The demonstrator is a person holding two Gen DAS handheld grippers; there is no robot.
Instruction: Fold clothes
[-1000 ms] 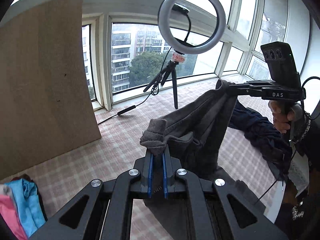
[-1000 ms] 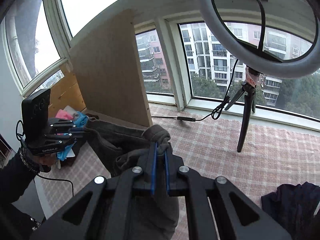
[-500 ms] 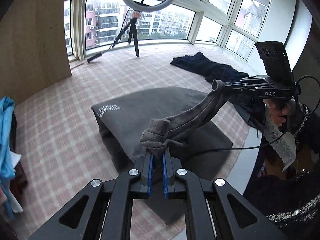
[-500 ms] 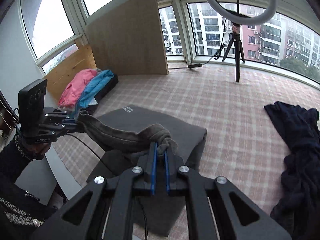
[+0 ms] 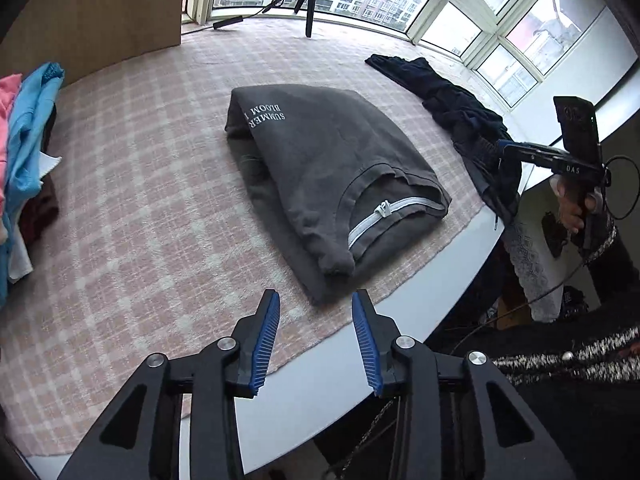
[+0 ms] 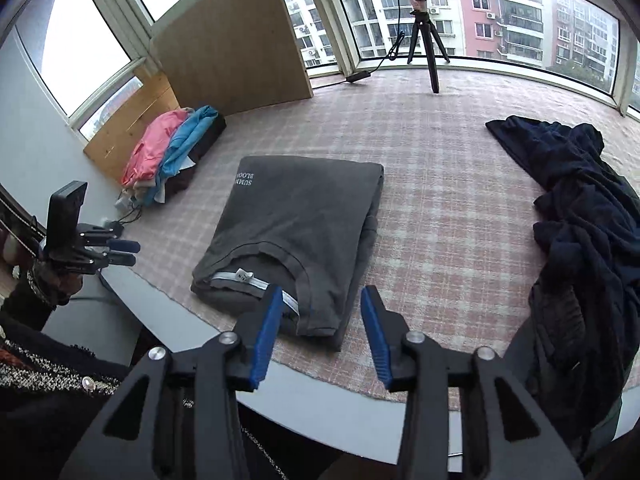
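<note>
While a folded grey sweatshirt [image 5: 332, 168] lies on the checked cloth [image 5: 140, 220] covering the desk [image 5: 316, 396], the left gripper [image 5: 314, 344] and right gripper [image 6: 322, 336] are seen empty above its near edge, their jaws opening, nothing between them.

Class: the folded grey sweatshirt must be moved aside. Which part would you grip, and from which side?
Probably the thick near end of the grey sweatshirt, by the collar. Come from the table edge; the layers stack there, so one pinch catches them all.
</note>
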